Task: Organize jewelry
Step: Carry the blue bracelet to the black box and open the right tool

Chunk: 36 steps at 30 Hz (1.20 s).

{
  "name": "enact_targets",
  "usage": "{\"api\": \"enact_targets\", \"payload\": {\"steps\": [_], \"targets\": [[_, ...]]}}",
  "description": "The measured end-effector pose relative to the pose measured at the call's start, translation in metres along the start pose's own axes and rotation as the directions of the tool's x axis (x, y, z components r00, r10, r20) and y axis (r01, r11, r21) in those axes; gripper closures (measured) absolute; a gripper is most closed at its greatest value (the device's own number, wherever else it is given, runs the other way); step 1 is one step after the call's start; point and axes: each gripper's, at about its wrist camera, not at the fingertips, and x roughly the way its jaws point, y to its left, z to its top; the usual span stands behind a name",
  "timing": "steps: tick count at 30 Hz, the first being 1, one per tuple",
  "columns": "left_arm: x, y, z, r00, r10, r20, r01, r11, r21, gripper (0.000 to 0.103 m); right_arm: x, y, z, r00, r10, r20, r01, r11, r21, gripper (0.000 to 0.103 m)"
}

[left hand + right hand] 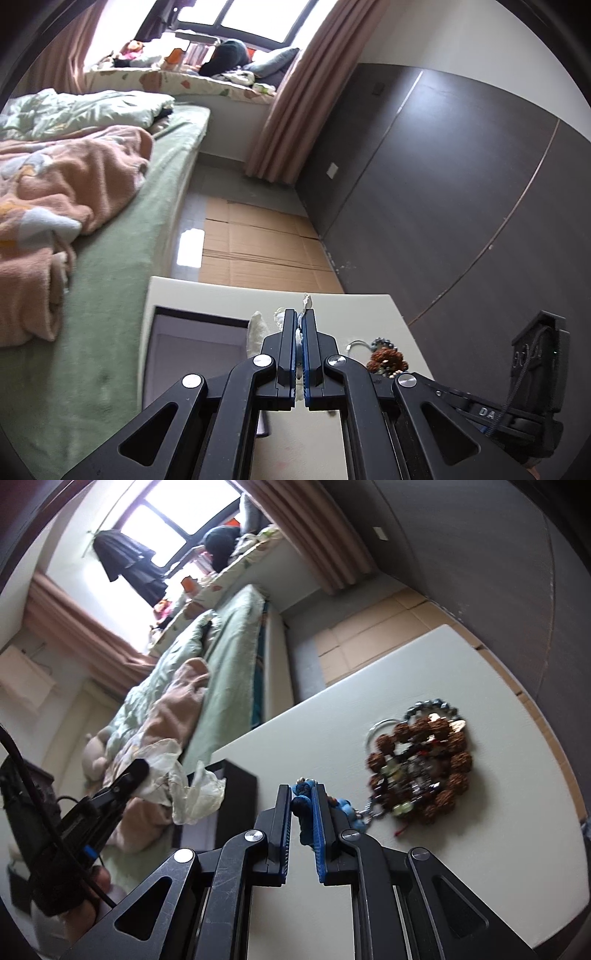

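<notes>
My left gripper [300, 314] is shut on a crumpled clear plastic bag [306, 303], held above the white table [221, 295]. In the right wrist view the left gripper [138, 770] shows at the left with the bag [184, 786] hanging over a dark open box [236, 775]. My right gripper [301, 788] is shut on a blue beaded piece [303, 797] whose chain leads to a pile of jewelry [421, 760] with brown seed beads and dark beads. The pile also shows in the left wrist view [386, 358].
The dark box [192, 343] sits at the table's left edge. A bed with green sheet [110, 295] and blankets lies left of the table. Cardboard [258, 243] covers the floor beyond; a dark wardrobe [443, 184] stands right. My right gripper's body [532, 387] shows at the right.
</notes>
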Motion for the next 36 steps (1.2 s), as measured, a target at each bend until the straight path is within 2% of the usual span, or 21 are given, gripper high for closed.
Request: {"api": "enact_targets", "payload": {"steps": [6, 11, 14, 15, 17, 18, 19, 22, 24, 28, 36], "targets": [[-0.018, 0.016, -0.003, 0.999, 0.031, 0.016, -0.031, 0.999, -0.014, 0.101, -0.001, 0.026, -0.007, 0.998, 0.066, 0.017, -0.065, 0.997, -0.044, 0.091], [-0.016, 0.031, -0.003, 0.999, 0.048, 0.023, -0.046, 0.997, -0.06, 0.101, 0.005, 0.042, -0.012, 0.995, 0.102, 0.017, -0.101, 0.992, -0.072, 0.091], [-0.006, 0.041, 0.001, 0.999, 0.048, -0.021, -0.05, 0.993, -0.102, 0.096, 0.009, 0.048, -0.014, 0.993, 0.116, 0.013, -0.114, 0.99, -0.084, 0.091], [-0.003, 0.044, 0.003, 0.998, 0.04, -0.041, -0.045, 0.992, -0.119, 0.088, 0.01, 0.051, -0.014, 0.992, 0.125, 0.012, -0.124, 0.988, -0.089, 0.091], [-0.002, 0.048, 0.003, 0.998, 0.035, -0.044, -0.041, 0.99, -0.136, 0.06, 0.011, 0.055, -0.016, 0.99, 0.144, 0.011, -0.142, 0.985, -0.099, 0.091], [-0.004, 0.049, 0.003, 0.998, 0.048, -0.034, -0.052, 0.989, -0.141, 0.034, 0.012, 0.059, -0.016, 0.988, 0.155, 0.011, -0.153, 0.983, -0.103, 0.091], [-0.008, 0.049, 0.003, 0.998, 0.057, -0.014, -0.059, 0.988, -0.144, 0.018, 0.013, 0.063, -0.017, 0.986, 0.168, 0.01, -0.166, 0.98, -0.11, 0.091], [-0.019, 0.051, 0.004, 0.998, 0.06, 0.031, -0.055, 0.987, -0.15, 0.016, 0.017, 0.072, -0.017, 0.981, 0.193, 0.008, -0.19, 0.974, -0.125, 0.091], [-0.024, 0.054, 0.006, 0.996, 0.084, 0.02, -0.08, 0.985, -0.151, 0.016, 0.02, 0.078, -0.017, 0.976, 0.219, 0.006, -0.216, 0.968, -0.127, 0.091], [-0.035, 0.064, 0.007, 0.996, 0.085, 0.015, -0.082, 0.982, -0.172, 0.016, 0.027, 0.089, -0.018, 0.967, 0.256, 0.0, -0.254, 0.958, -0.134, 0.091], [-0.046, 0.078, 0.008, 0.995, 0.1, 0.001, -0.098, 0.976, -0.193, 0.016, 0.054, 0.107, -0.026, 0.956, 0.291, -0.046, -0.295, 0.947, -0.13, 0.091]]}}
